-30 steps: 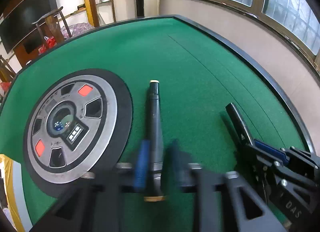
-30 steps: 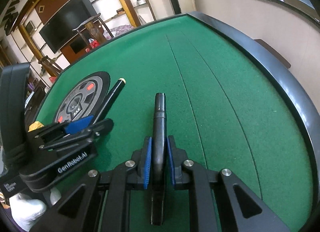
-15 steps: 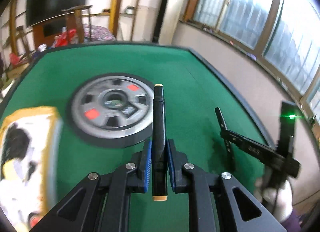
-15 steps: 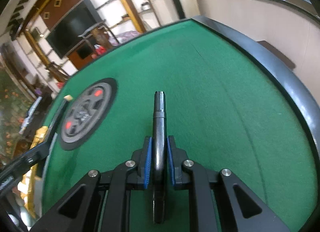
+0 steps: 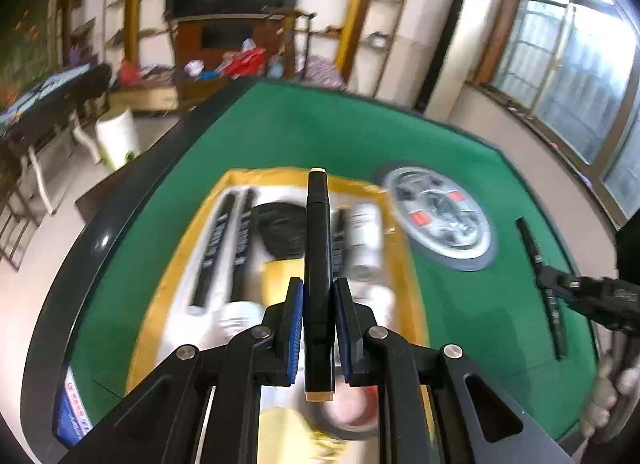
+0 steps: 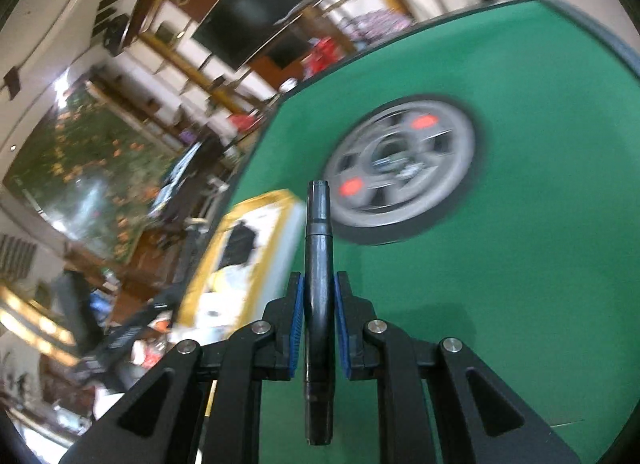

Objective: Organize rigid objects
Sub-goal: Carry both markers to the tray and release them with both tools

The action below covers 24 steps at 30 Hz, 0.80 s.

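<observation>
Since a second ago my left gripper has lifted its black marker off the green table and swung it over to the yellow-edged tray, which was barely in view before. The jaws are pressed tight on the marker's barrel, its tan-capped tip pointing forward above the tray. Inside the tray I see two dark pens lying side by side, a black bundle and a white tube, all blurred. A roll of tape shows just under the marker's near end.

My right gripper is clamped on a dark pen, which sticks out forward between the blue pads. It has turned leftward, so the tray now shows at its left and the wheel-shaped disc lies ahead on the table. In the left view, that gripper sits at the right edge, well apart from the tray
</observation>
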{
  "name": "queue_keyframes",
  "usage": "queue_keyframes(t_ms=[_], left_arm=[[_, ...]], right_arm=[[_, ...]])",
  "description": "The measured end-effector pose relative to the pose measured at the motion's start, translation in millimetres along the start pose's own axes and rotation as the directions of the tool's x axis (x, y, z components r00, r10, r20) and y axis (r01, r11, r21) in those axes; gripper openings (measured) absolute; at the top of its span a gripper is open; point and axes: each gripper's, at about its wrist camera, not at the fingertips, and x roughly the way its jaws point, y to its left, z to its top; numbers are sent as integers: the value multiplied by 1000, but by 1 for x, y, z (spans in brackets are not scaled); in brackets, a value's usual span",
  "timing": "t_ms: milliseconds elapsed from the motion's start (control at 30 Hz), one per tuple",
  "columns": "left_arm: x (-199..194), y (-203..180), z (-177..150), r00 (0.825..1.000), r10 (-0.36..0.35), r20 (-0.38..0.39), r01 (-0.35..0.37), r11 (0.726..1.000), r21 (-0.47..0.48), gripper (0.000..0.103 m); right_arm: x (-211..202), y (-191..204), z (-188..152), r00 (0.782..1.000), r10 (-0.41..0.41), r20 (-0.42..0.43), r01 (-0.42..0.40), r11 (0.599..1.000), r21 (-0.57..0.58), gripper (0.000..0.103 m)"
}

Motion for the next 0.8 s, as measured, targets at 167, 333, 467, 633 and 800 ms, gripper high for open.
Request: queue_keyframes(t_ms=[167, 333, 467, 633, 800], left_arm=[[33, 18, 5, 997, 8, -72, -12, 998, -56, 15], [45, 22, 4, 997, -8, -79, 2, 998, -65, 15], [43, 27, 6, 996, -44, -73, 38, 996, -85, 15], [40, 34, 6, 993, -99, -62, 91, 989, -120, 15], [28, 36, 4, 989, -146, -23, 142, 982, -121, 25]], right_arm=[[51, 48, 7, 994, 37, -105, -37, 999, 0, 15], [112, 76, 13, 980, 34, -194, -28, 999, 31, 15], [154, 88, 19, 973, -10, -229, 25, 998, 62, 15], [179, 100, 23, 968, -94, -232, 105, 994, 38, 15], [183, 100, 29, 966, -143, -216, 148, 989, 8, 24]])
